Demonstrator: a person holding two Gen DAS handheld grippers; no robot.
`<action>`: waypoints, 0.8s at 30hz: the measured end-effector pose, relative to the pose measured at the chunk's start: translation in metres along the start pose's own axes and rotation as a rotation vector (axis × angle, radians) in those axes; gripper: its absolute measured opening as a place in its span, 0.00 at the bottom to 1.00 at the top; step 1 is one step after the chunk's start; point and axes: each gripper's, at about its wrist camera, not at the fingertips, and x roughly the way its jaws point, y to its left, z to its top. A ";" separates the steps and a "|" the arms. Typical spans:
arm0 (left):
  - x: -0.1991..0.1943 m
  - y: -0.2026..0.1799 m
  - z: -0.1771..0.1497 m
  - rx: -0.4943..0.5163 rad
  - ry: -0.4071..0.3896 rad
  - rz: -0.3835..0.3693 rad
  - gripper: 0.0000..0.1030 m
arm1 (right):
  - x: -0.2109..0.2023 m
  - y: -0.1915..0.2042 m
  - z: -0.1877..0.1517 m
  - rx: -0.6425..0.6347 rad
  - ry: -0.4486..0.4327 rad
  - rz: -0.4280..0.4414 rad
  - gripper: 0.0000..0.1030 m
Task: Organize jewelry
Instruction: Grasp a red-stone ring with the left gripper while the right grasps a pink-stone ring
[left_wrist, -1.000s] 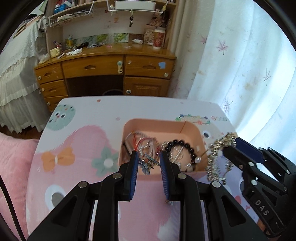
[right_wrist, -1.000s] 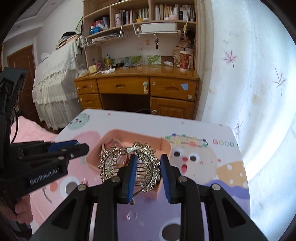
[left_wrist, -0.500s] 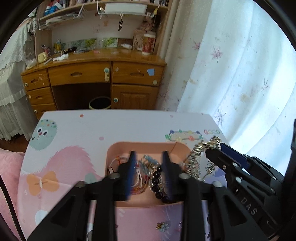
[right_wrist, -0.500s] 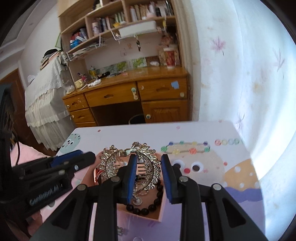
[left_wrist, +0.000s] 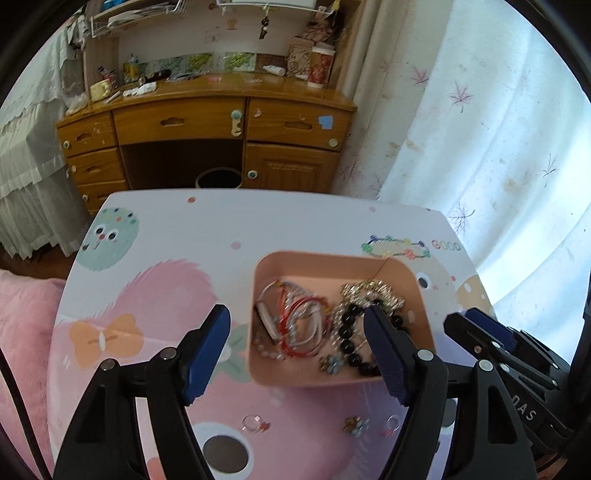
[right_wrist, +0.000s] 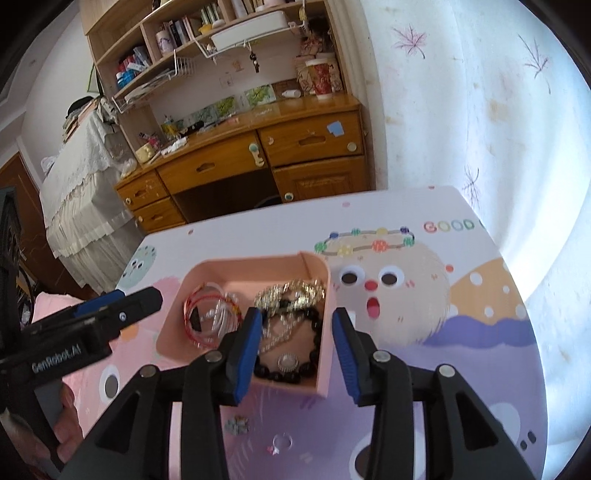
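A pink tray (left_wrist: 321, 255) sits on the cartoon-print table. In it lie red string bracelets (left_wrist: 295, 325), a black bead bracelet (left_wrist: 347, 343), a small blue flower piece (left_wrist: 332, 363) and a rhinestone hair comb (left_wrist: 373, 291). My left gripper (left_wrist: 295, 310) hovers over the tray's near left side. Its jaws are opening wide and hold nothing. In the right wrist view my right gripper (right_wrist: 297, 314) hangs above the tray's near right corner (right_wrist: 325, 369). Its jaws are opening, and the comb (right_wrist: 291, 293) lies free in the tray beyond them.
Loose on the table in front of the tray are a ring (left_wrist: 255, 422), a flower earring (left_wrist: 356, 424) and another ring (left_wrist: 391, 430). A wooden desk (left_wrist: 207, 122) stands behind the table, with a white curtain (left_wrist: 480, 147) to the right. A hand (right_wrist: 66, 417) holds the left gripper's handle.
The right gripper has let go of the rhinestone comb, which now lies in the tray. The left gripper's jaws have spread wide, and the small blue piece between them is gone from them.
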 end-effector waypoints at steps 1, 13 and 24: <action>0.000 0.003 -0.003 -0.001 0.007 0.008 0.71 | -0.001 0.000 -0.003 0.002 0.008 0.001 0.41; -0.008 0.030 -0.062 -0.004 0.150 0.063 0.71 | -0.006 0.009 -0.065 0.053 0.216 0.016 0.45; -0.013 0.026 -0.100 0.147 0.201 0.038 0.71 | -0.012 0.016 -0.107 0.146 0.294 0.018 0.45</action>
